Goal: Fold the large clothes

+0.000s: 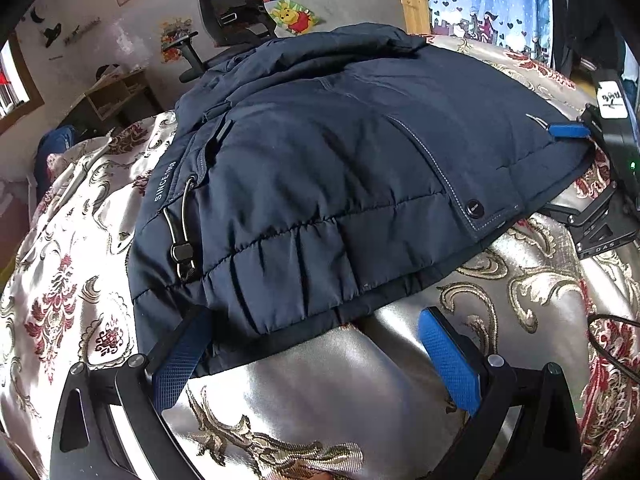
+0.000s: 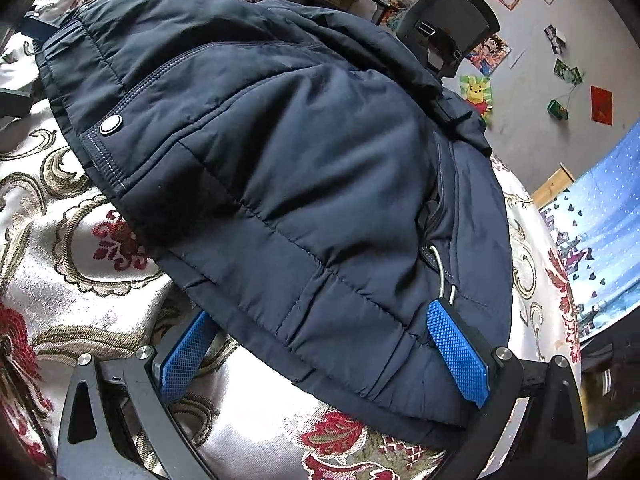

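Both grippers spread wide at the hem of a navy padded jacket (image 1: 340,168) lying on a floral satin bedspread (image 1: 80,240).

The left gripper (image 1: 316,360) has its blue pads far apart: the left pad (image 1: 180,364) is tucked under the jacket's hem corner, the right pad (image 1: 448,364) rests on bare bedspread just beside the hem, so nothing is pinched. The right gripper (image 2: 328,364) is equally wide, its left pad (image 2: 184,356) slipping beneath the hem edge and its right pad (image 2: 458,354) lying against the fabric beside a silver drawcord (image 2: 442,276). The jacket lies heaped across the middle of the bedspread, snap button (image 2: 111,125) facing up, a black office chair (image 2: 448,28) beyond it.
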The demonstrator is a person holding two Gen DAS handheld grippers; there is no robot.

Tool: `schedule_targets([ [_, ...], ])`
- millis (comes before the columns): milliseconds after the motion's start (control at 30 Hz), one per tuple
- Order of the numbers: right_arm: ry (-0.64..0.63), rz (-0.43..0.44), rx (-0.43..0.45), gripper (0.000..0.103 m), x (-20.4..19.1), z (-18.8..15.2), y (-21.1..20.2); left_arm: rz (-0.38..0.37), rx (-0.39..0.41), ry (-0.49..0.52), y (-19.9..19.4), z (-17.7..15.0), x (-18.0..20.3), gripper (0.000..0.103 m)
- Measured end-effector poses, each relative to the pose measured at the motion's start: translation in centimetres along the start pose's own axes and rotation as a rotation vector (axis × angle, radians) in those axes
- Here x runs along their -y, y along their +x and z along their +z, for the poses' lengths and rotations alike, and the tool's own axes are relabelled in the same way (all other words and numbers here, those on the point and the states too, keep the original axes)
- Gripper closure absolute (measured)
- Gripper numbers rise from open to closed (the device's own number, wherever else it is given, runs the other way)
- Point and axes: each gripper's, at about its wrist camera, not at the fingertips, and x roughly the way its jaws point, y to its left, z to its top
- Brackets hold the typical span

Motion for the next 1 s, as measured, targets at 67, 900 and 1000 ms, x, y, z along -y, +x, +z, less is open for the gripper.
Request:
schedule_targets([
  [67,0.003,0.003,0.003,0.002,0.0,-0.1,-0.2,0.017,0.003,0.013,0.0,-0.3,0.2,0.0],
  [900,-0.057,0.001,0.012,0.012,0.0,-0.5,-0.6,0.244,0.061,0.048,0.3,0.9,0.9,0.026],
  [1000,-0.069,0.01,0.015,0.019,-0.5,-0.6,-0.9,0.228,0.069,0.027,-0.1,1.4,0.1,0.037],
])
